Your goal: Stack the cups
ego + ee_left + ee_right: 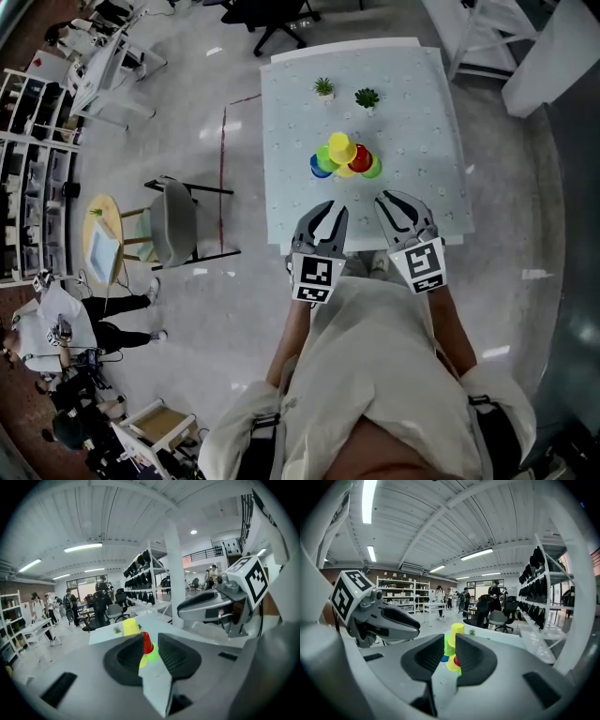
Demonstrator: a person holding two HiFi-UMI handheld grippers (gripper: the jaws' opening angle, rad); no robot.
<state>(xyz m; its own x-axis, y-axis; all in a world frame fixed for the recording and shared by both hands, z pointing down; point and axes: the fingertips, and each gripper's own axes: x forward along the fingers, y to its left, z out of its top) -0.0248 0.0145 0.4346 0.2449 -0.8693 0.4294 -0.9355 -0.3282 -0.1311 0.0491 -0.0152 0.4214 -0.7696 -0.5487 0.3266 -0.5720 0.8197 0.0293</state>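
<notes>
Several bright cups stand clustered mid-table in the head view: an upturned yellow cup on top, with a red cup, a green cup and a blue cup around it. Near the table's front edge, short of the cups, my left gripper is slightly open and empty. Beside it my right gripper is shut on nothing. The left gripper view looks between its jaws at the yellow cup and red cup. The right gripper view shows the yellow cup far beyond its jaws.
The cups sit on a pale square table with two small potted plants at its far side. A grey chair stands on the floor to the left. People and shelving are farther off in the room.
</notes>
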